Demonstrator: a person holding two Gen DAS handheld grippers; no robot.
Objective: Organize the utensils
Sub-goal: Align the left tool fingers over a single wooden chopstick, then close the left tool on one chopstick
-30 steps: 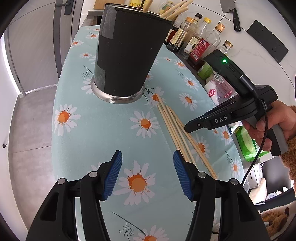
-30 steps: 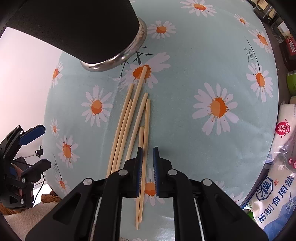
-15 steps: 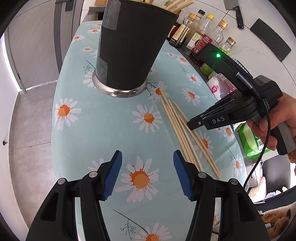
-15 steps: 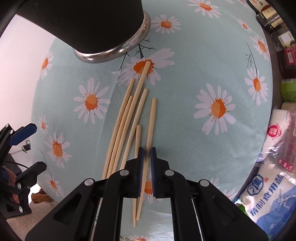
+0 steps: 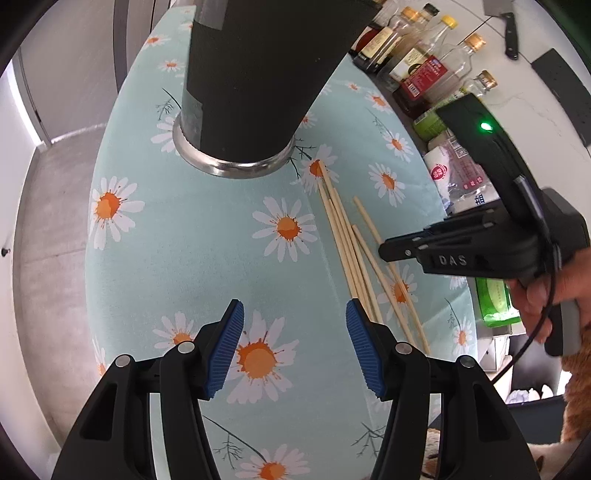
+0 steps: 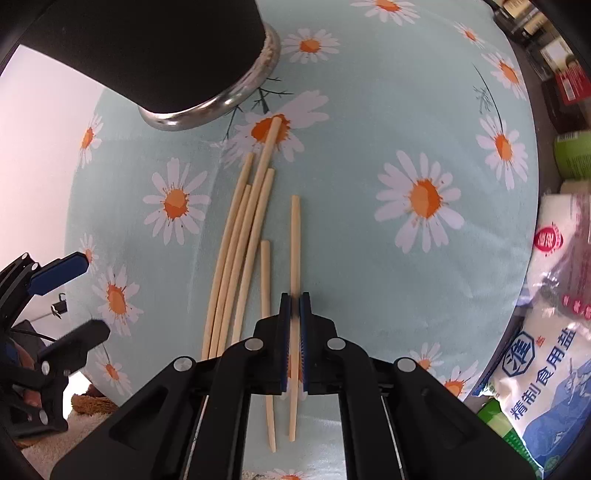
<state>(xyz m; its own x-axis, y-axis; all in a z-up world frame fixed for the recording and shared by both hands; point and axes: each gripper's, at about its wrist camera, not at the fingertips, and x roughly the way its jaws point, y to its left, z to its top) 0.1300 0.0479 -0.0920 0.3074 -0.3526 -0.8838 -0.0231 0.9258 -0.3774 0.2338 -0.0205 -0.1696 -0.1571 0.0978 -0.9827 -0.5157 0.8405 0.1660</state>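
Observation:
Several pale wooden chopsticks [image 6: 243,236] lie in a loose bundle on the daisy-print cloth [image 6: 369,110], just in front of the black utensil holder [image 6: 147,48] with its steel base ring. My right gripper [image 6: 294,306] is shut on one chopstick [image 6: 294,236], the rightmost of the group, which lies apart from the others. In the left wrist view the same bundle [image 5: 351,243] lies right of centre, with the right gripper [image 5: 391,251] down on it and a hand behind. My left gripper [image 5: 294,325] stands open over a daisy, nothing between its fingers, short of the holder [image 5: 266,74].
Sauce and oil bottles [image 5: 421,62] line the far right edge of the table. Bags of salt [image 6: 546,332] and a green packet [image 5: 495,299] lie beside the right edge. A knife [image 5: 508,22] hangs on the wall. Floor [image 5: 48,221] drops away left of the table.
The right gripper's jaws closed onto the rightmost chopstick, which has shifted away from the bundle. The left gripper moved closer to the holder, which now looms larger in its view.

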